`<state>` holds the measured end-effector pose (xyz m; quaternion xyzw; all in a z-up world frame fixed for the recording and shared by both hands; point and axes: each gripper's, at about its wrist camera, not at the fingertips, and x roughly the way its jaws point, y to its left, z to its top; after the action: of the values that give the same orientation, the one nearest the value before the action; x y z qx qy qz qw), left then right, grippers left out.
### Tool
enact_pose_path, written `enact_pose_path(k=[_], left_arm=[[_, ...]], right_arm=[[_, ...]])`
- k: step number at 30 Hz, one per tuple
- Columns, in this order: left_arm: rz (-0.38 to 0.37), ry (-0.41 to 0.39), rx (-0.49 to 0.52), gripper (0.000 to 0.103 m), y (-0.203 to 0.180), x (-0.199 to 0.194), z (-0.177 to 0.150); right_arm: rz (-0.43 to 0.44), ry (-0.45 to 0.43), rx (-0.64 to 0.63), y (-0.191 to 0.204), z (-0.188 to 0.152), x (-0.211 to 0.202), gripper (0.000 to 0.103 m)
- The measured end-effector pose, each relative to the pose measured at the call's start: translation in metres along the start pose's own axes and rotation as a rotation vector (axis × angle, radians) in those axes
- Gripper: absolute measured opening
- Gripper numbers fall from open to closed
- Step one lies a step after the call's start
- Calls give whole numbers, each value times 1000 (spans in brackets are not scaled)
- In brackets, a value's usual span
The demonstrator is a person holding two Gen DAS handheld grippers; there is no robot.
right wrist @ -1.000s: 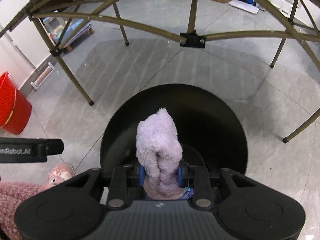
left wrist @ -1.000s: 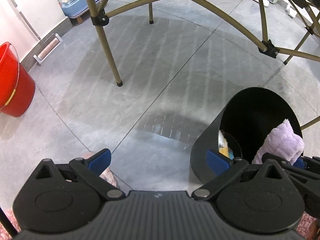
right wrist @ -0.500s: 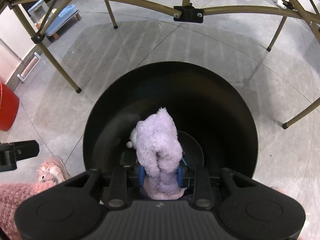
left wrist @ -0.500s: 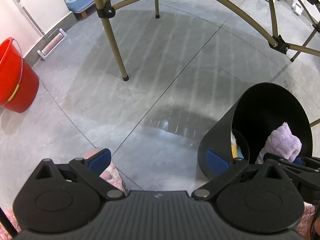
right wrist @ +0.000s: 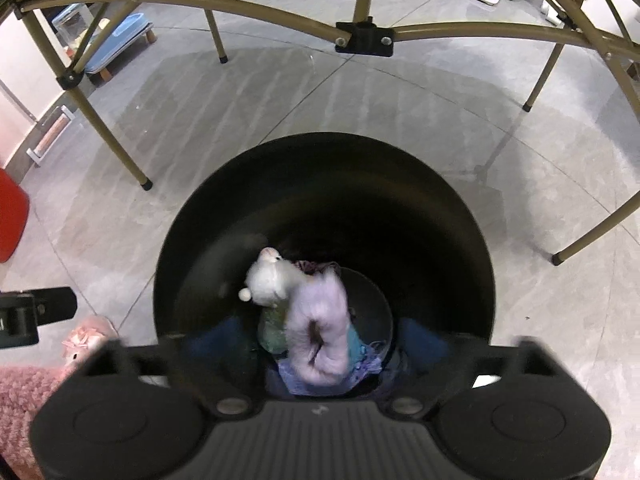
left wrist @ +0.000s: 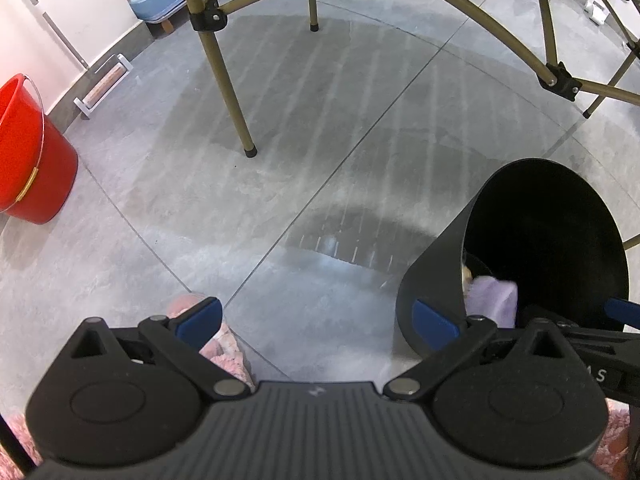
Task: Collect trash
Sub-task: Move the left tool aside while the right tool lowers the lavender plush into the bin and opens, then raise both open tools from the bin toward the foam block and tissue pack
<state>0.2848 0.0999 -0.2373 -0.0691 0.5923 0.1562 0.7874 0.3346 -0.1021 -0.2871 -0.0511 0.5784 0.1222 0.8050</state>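
Now right gripper (right wrist: 316, 344) spread over black bin (right wrist: 460, 216), purple plush (right wrist: 320, 332) inside; left gripper (left wrist: 316, 320) spread, holding nothing

Grey tiled floor (left wrist: 168, 240): black bin (left wrist: 436, 276), red bucket (left wrist: 36, 160), table legs (left wrist: 228, 92)

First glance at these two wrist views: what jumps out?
The round black plastic bin fills the middle of the right wrist view, with a fluffy lilac plush cloth inside beside a small white plush toy, the right gripper open around them. In the left wrist view, a bright red plastic bucket stands far left on the grey floor.
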Motion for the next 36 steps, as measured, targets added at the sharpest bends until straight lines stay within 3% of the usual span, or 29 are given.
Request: enact_pose_path(k=[23, 36], left_arm=[[-15, -20, -1, 103, -2, -4, -1], [-53, -165, -26, 103, 0, -39, 6]], right_arm=[[-24, -35, -14, -3, 2, -12, 103], [-37, -205, -50, -10, 11, -59, 103]])
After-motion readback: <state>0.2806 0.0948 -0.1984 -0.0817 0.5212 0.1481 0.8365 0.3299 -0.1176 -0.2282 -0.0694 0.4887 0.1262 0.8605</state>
